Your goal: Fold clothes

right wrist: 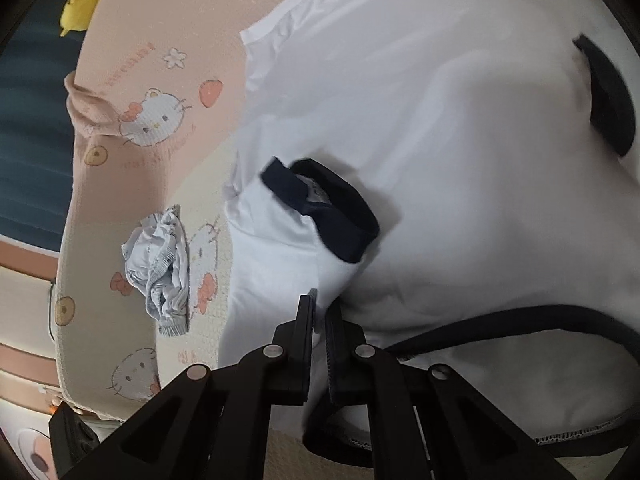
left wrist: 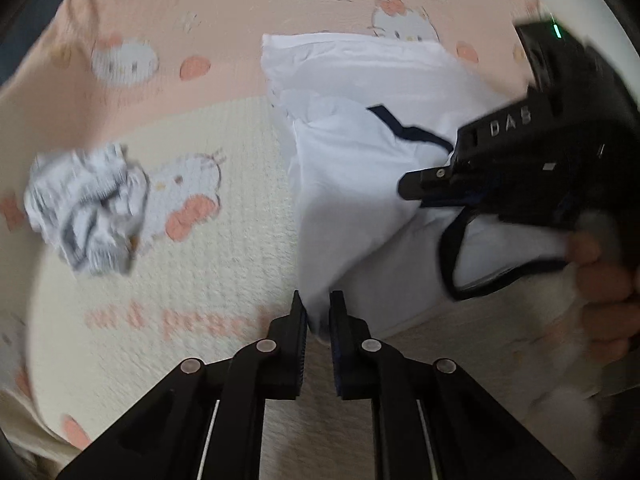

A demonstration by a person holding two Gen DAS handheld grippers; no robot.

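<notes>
A pink and cream cartoon-print blanket (left wrist: 208, 280) covers the surface. A white shirt (left wrist: 360, 168) with navy trim lies right of centre. The left gripper (left wrist: 318, 312) and right gripper (right wrist: 320, 312) each clamp its near edge. A crumpled garment (left wrist: 86, 210) lies left, well apart.

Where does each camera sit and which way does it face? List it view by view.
Left wrist: on the left gripper, angled down at the white shirt pinched between its fingers; right gripper and a hand show.
Right wrist: on the right gripper, angled down, clamping shirt fabric.
Shared: shirt, crumpled small garment, cartoon-print blanket.
</notes>
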